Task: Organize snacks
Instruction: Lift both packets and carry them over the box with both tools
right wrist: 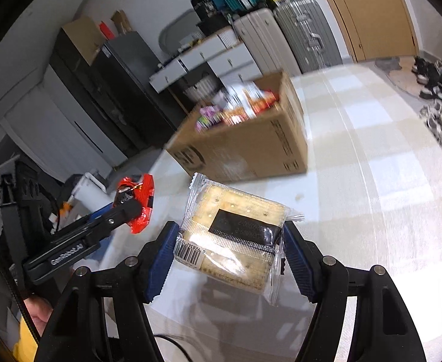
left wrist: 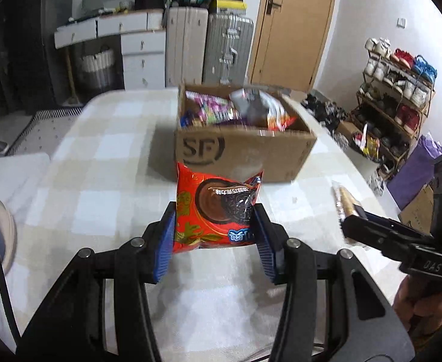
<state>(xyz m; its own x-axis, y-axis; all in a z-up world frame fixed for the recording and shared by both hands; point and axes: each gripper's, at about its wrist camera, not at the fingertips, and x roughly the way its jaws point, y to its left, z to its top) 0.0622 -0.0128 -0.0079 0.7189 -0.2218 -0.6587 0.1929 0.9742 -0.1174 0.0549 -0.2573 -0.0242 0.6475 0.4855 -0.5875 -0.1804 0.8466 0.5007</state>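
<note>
Both grippers loaded, held above the table (left wrist: 100,157) with its pale checked cloth. Left gripper (left wrist: 213,232) is clamped on a red snack packet (left wrist: 212,208) printed with a chocolate sandwich cookie, blue pads (left wrist: 166,241) pressing its 2 side edges, packet upright. Right gripper (right wrist: 231,247) is clamped on a clear-wrapped cracker pack (right wrist: 236,235) with a black label and a barcode, tilted, pads on both ends. Cardboard box (left wrist: 245,154) marked SF sits ahead on the table, open-topped and full of mixed snack packets (left wrist: 221,110). Suitcases (left wrist: 228,48) and a shoe rack (left wrist: 396,102) stand behind.
</note>
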